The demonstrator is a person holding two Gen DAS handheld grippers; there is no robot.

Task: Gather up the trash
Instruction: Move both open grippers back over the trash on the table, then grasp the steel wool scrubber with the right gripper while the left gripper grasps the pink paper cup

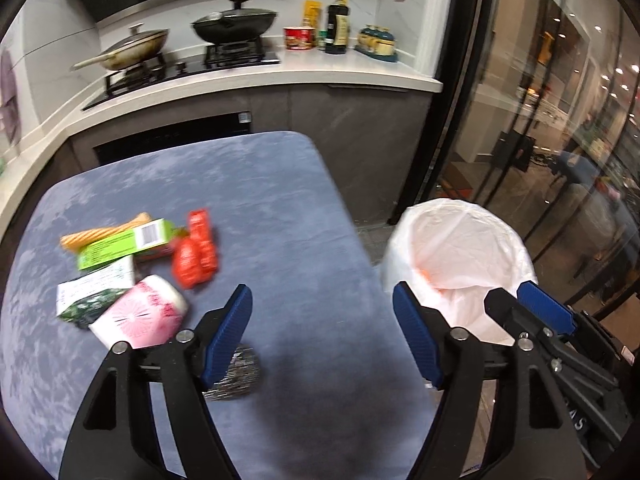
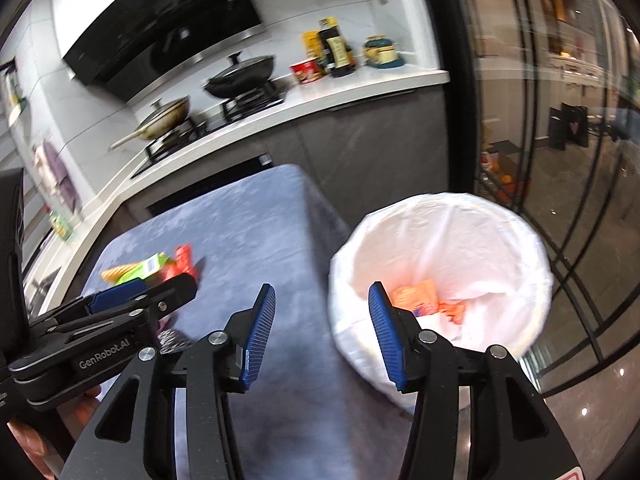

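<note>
A pile of trash lies on the left of the blue table (image 1: 280, 208): a red packet (image 1: 196, 254), a green box (image 1: 124, 242), an orange wrapper (image 1: 104, 232), a white-green carton (image 1: 96, 290) and a pink-white pack (image 1: 140, 316). A grey crumpled piece (image 1: 240, 376) lies by my left gripper (image 1: 322, 332), which is open and empty over the table's right part. The white-lined trash bin (image 2: 440, 240) stands right of the table and holds orange wrappers (image 2: 416, 298). My right gripper (image 2: 322, 332) is open and empty between table edge and bin; it also shows in the left wrist view (image 1: 544, 312).
A kitchen counter (image 1: 280, 76) runs behind the table with a gas hob, two lidded pans (image 1: 236, 24), bottles and a red cup. Dark glass sliding doors (image 1: 540, 120) stand to the right, behind the bin. The left gripper's body shows at the left of the right wrist view (image 2: 104, 320).
</note>
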